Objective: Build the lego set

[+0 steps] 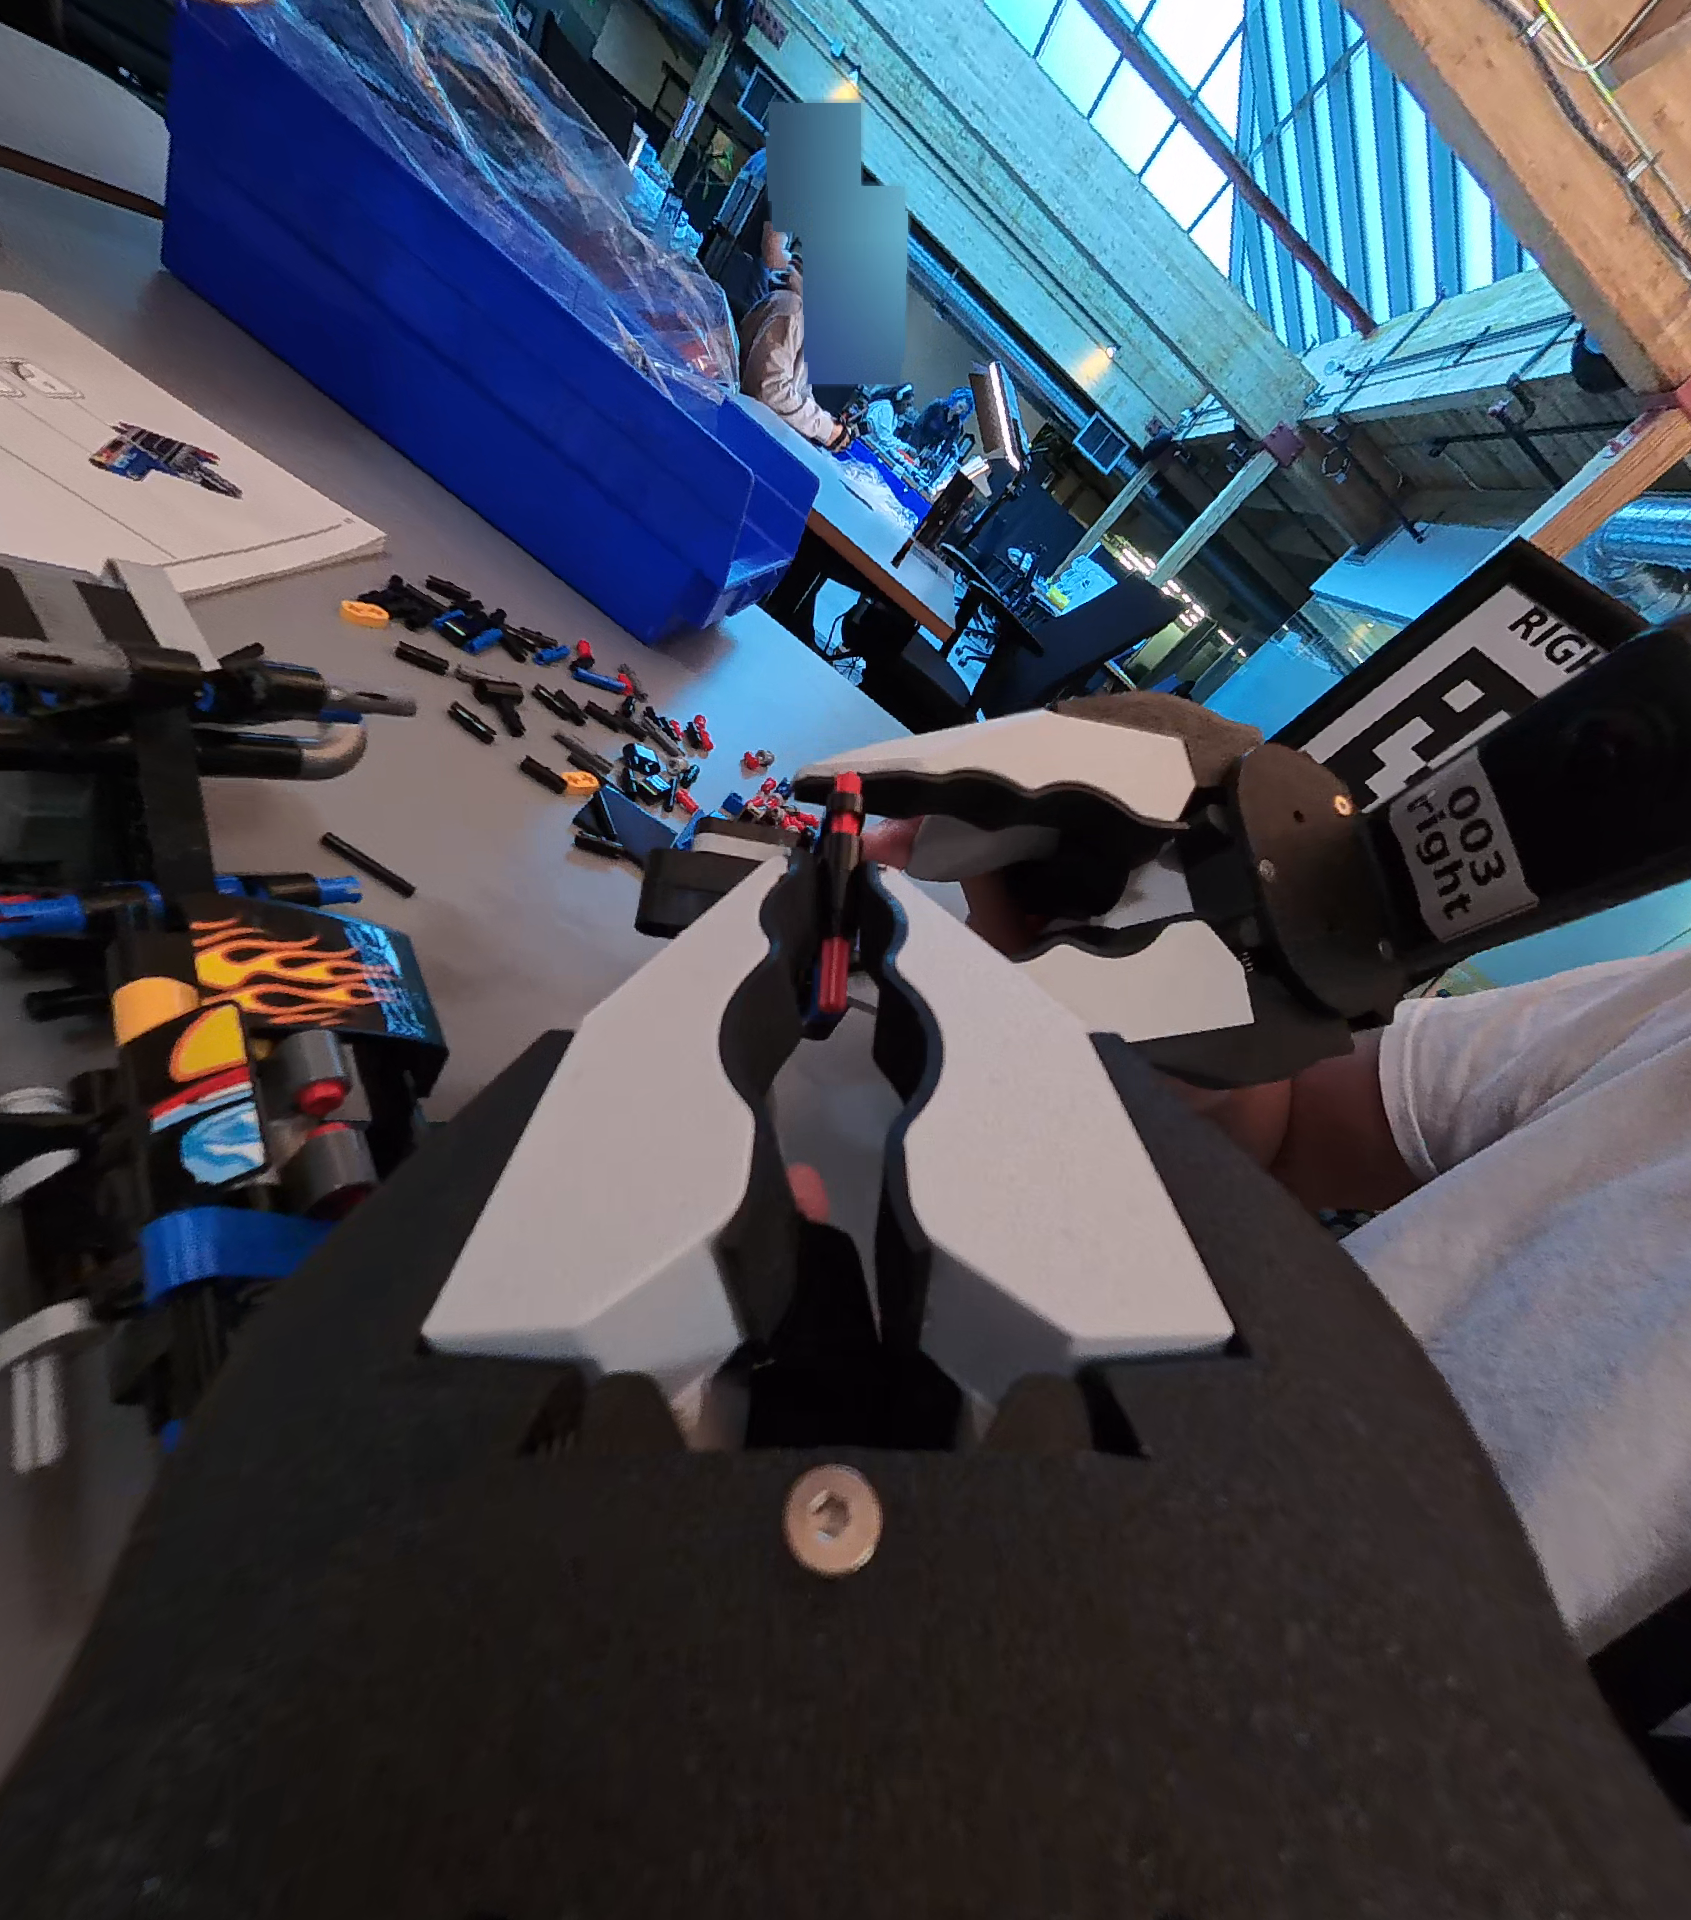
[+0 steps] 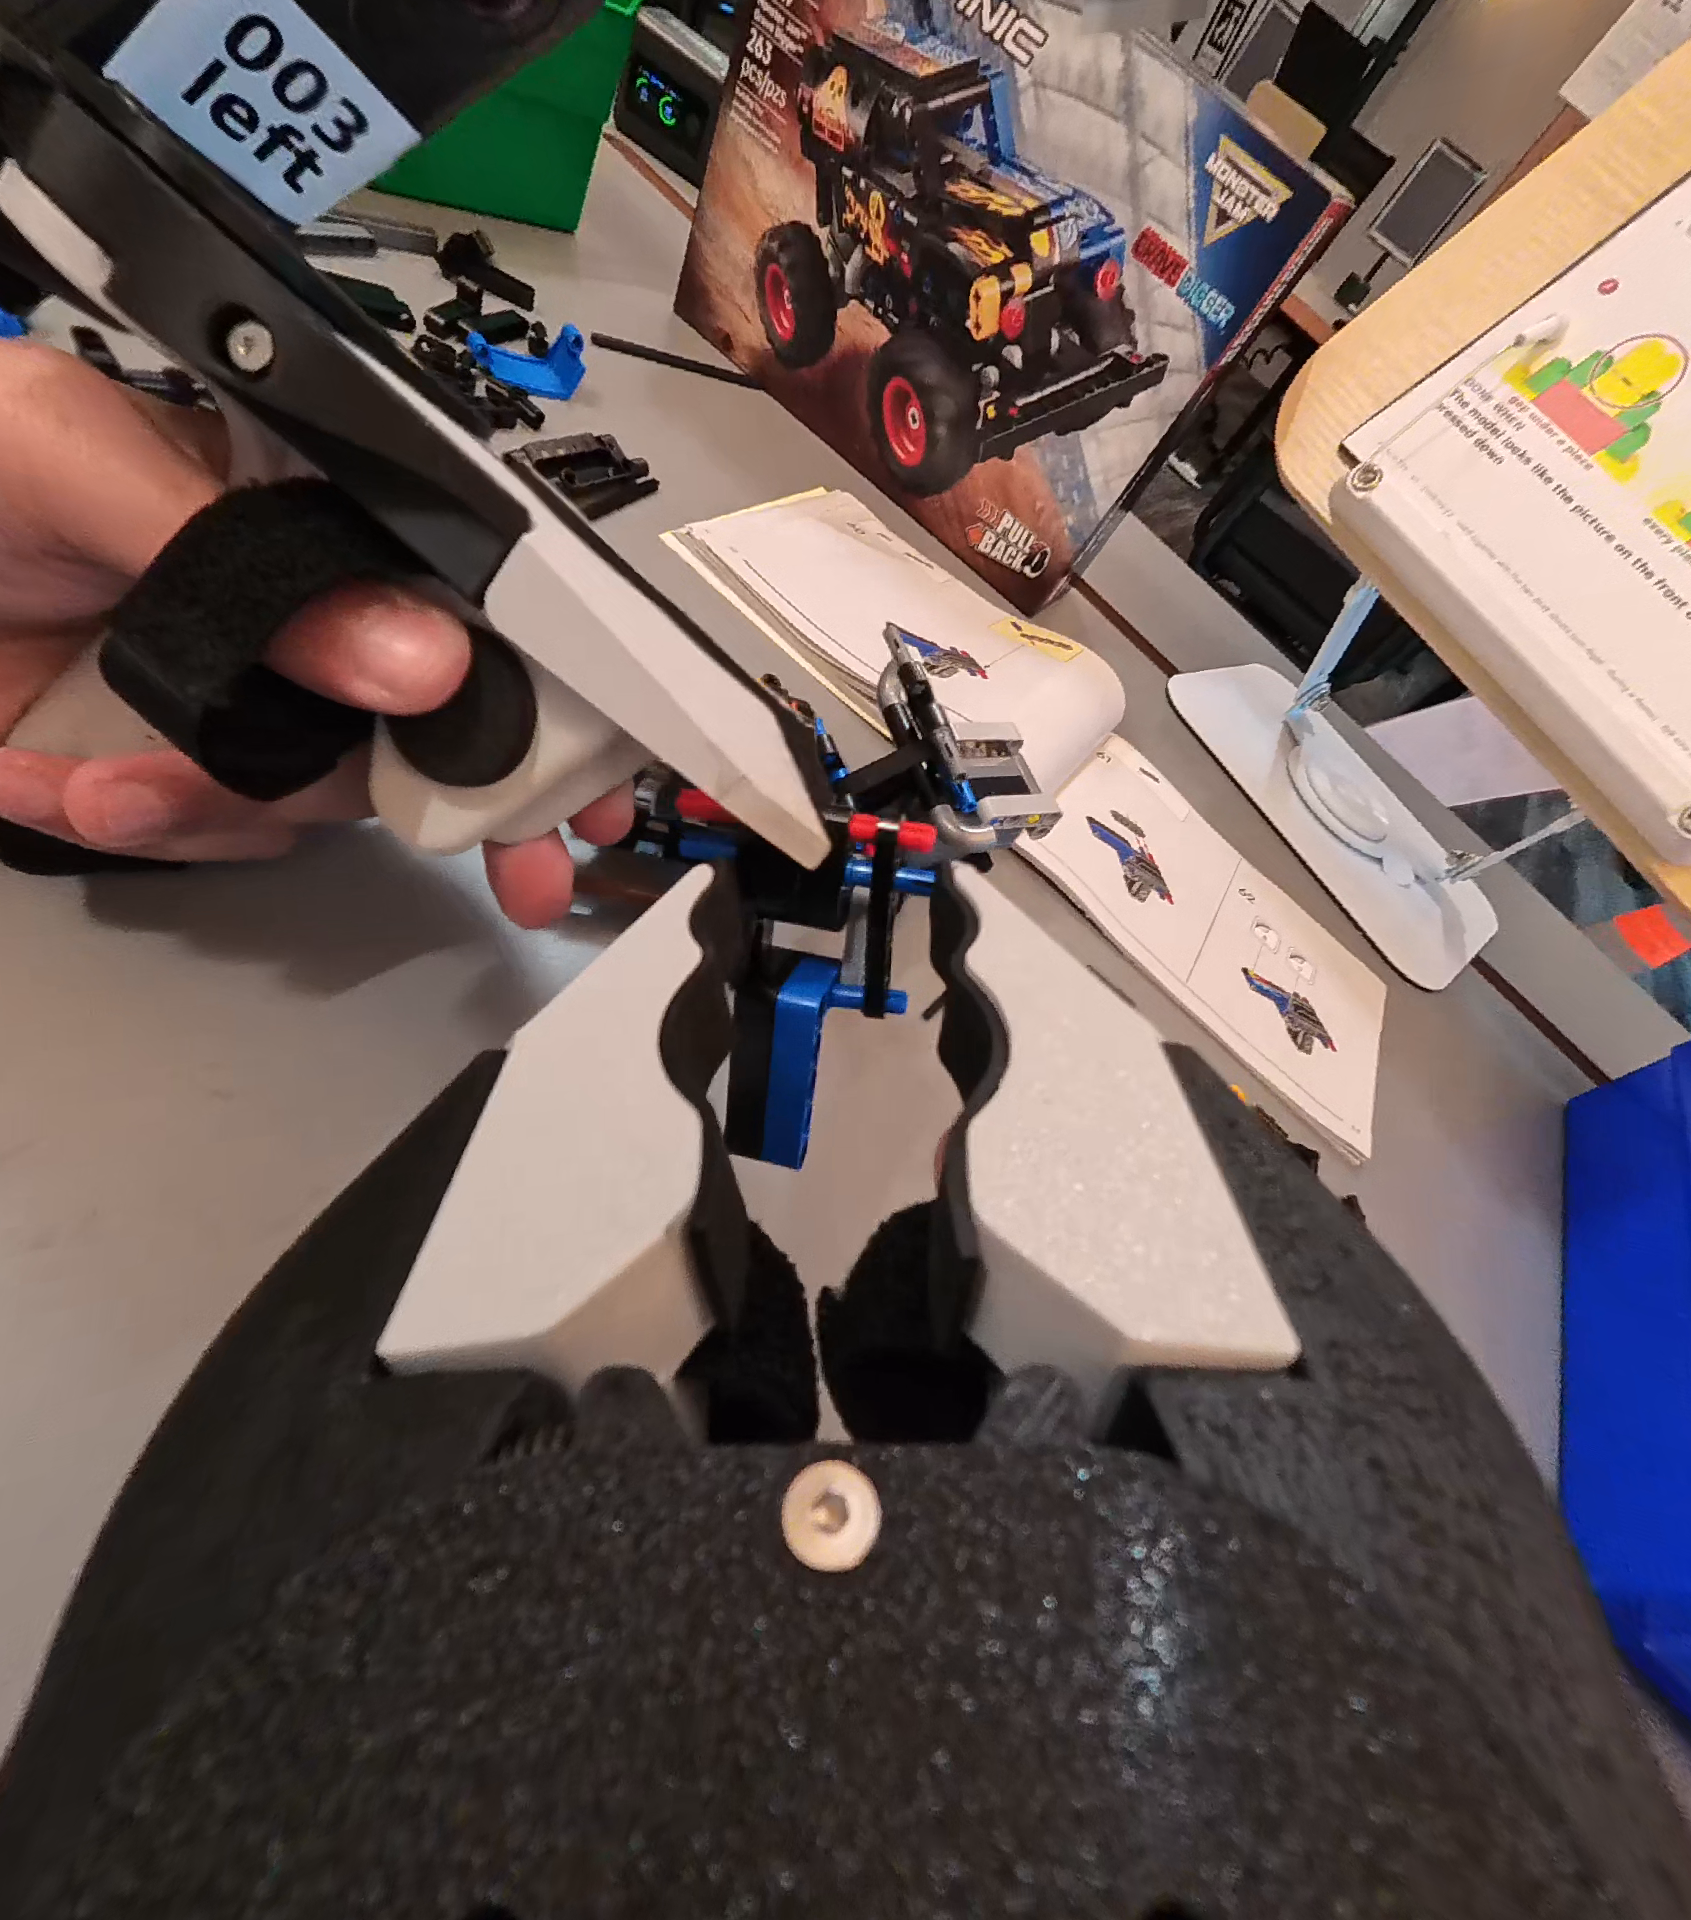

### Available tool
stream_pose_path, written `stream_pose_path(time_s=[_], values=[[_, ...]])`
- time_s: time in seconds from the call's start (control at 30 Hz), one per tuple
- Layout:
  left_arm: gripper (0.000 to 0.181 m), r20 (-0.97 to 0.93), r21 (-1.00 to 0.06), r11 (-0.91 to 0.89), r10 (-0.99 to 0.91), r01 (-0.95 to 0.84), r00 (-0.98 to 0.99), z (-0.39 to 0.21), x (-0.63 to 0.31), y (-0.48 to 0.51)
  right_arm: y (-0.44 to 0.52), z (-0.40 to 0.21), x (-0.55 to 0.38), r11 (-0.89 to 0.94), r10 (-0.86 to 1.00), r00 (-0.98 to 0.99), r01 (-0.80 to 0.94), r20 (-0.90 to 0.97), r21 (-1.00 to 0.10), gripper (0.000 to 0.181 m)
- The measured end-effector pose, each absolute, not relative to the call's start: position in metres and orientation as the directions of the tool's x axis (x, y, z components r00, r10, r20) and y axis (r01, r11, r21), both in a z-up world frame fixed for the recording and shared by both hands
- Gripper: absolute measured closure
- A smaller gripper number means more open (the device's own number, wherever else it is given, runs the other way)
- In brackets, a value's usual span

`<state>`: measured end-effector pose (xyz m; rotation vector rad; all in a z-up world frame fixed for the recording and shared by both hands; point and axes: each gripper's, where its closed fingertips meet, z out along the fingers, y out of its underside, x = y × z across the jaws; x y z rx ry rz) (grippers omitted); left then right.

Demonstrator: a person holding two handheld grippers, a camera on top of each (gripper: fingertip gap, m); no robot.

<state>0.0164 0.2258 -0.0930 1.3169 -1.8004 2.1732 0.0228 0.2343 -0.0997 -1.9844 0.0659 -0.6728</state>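
Left wrist view shows the left tongs [image 1: 825, 894] pinching a small black piece with red pins [image 1: 836, 904] upright, presumably to steady it for mating. At two o'clock the right tongs [image 1: 841, 821] meet its top red end. In the right wrist view they stand half-spread around a blue-and-black subassembly [image 2: 799, 1018]; whether they grip it I cannot tell. The truck body [image 1: 228, 1039] rests on the surface [image 1: 508, 914] at nine o'clock.

Facing wrist views; shared close-up tabletop [image 1: 529, 914]
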Motion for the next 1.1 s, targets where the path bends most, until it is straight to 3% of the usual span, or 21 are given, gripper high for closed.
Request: stream_pose_path(time_s=[0.37,0.53,0.8,1.1], values=[[0.176,0.641,-0.767,-0.366,-0.422,-0.526,-0.641,-0.089,0.016,0.229,0.234,-0.096,0.019,-0.457,-0.272,0.87,0.26,0.412,-0.85,0.138],[0.176,0.695,-0.713,-0.452,-0.356,-0.535,-0.625,-0.08,0.018,0.241,0.222,-0.083,0.017,-0.36,-0.203,0.946,0.167,0.252,-0.918,0.131],[0.176,0.703,-0.699,-0.481,-0.325,-0.529,-0.633,-0.075,0.015,0.234,0.235,-0.1,0.017,-0.534,-0.278,0.819,0.303,0.503,-0.789,0.137],[0.175,0.632,-0.769,-0.429,-0.398,-0.474,-0.665,-0.074,0.009,0.226,0.231,-0.108,0.027,-0.607,-0.268,0.76,0.344,0.592,-0.717,0.142]])
